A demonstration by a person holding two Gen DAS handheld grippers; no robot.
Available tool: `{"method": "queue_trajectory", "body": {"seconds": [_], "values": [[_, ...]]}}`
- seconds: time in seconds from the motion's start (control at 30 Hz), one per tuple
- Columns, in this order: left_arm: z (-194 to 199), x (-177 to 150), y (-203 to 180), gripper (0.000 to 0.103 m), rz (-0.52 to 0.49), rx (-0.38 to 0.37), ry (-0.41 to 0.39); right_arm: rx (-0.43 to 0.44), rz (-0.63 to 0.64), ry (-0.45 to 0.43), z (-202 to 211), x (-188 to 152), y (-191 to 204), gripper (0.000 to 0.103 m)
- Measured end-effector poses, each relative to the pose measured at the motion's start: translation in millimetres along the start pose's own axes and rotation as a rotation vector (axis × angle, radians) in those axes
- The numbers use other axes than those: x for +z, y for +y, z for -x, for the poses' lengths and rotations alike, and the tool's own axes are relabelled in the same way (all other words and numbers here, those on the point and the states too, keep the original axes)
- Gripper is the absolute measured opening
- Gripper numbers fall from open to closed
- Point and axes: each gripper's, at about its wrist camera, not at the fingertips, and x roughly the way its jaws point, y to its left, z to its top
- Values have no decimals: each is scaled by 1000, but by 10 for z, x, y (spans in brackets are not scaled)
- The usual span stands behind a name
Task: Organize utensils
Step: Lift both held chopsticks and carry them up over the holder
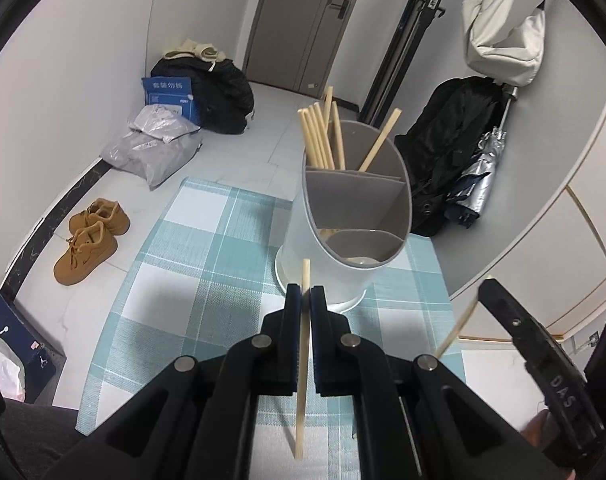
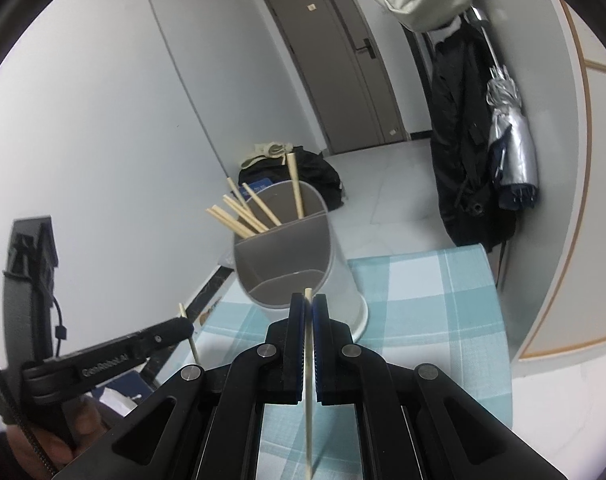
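Note:
A white utensil holder with grey dividers stands on the blue checked tablecloth; several wooden chopsticks lean in its far compartment. My left gripper is shut on a single chopstick, held upright just in front of the holder. My right gripper is shut on another chopstick, also upright, near the holder. The right gripper's body and its chopstick show at the right of the left wrist view. The left gripper shows at the left of the right wrist view.
Brown shoes, plastic bags and a black bag lie on the floor to the left. A black coat and folded umbrella hang at the right. A door stands behind.

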Motion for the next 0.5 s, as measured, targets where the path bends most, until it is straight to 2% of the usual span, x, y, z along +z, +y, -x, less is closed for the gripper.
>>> {"method": "queue_trajectory", "body": {"seconds": [0.5], "values": [[122, -8, 48, 1, -18, -59, -14, 3, 61, -17, -5, 24, 205, 3]]}}
